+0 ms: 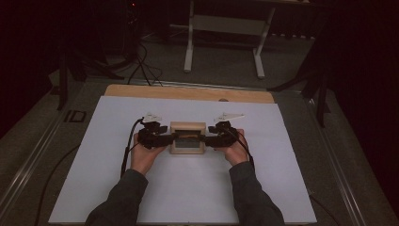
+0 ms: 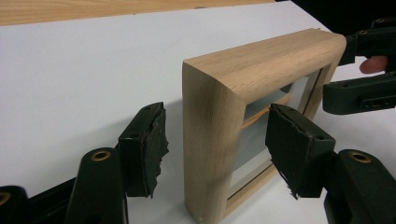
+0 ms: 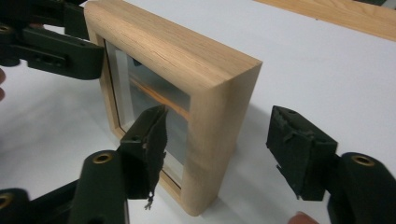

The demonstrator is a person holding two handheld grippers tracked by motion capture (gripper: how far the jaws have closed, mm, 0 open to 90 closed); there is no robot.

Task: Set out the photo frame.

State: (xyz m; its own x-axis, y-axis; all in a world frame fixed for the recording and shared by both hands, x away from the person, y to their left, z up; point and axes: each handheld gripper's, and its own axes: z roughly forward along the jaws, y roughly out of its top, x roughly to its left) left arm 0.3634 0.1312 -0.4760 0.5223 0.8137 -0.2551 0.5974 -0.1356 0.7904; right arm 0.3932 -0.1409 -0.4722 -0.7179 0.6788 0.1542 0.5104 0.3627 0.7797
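A deep square frame [image 1: 188, 137] of light wood with a clear pane stands upright on the white sheet. My left gripper [image 1: 171, 138] is open and straddles the frame's left side. In the left gripper view the frame [image 2: 261, 60] has one pad [image 2: 144, 144] behind the wood and the other in front of the pane, with gaps on both sides. My right gripper [image 1: 205, 138] is open and straddles the right side the same way. In the right gripper view the frame [image 3: 173, 46] stands between the spread pads [image 3: 299, 154], which do not touch it.
The white sheet [image 1: 188, 188] covers a wooden table whose far edge [image 1: 188, 92] shows as a bare strip. Beyond it, on the dark floor, stand the white legs of a desk [image 1: 189, 47] and some cables. The person's forearms rest on the sheet near the front.
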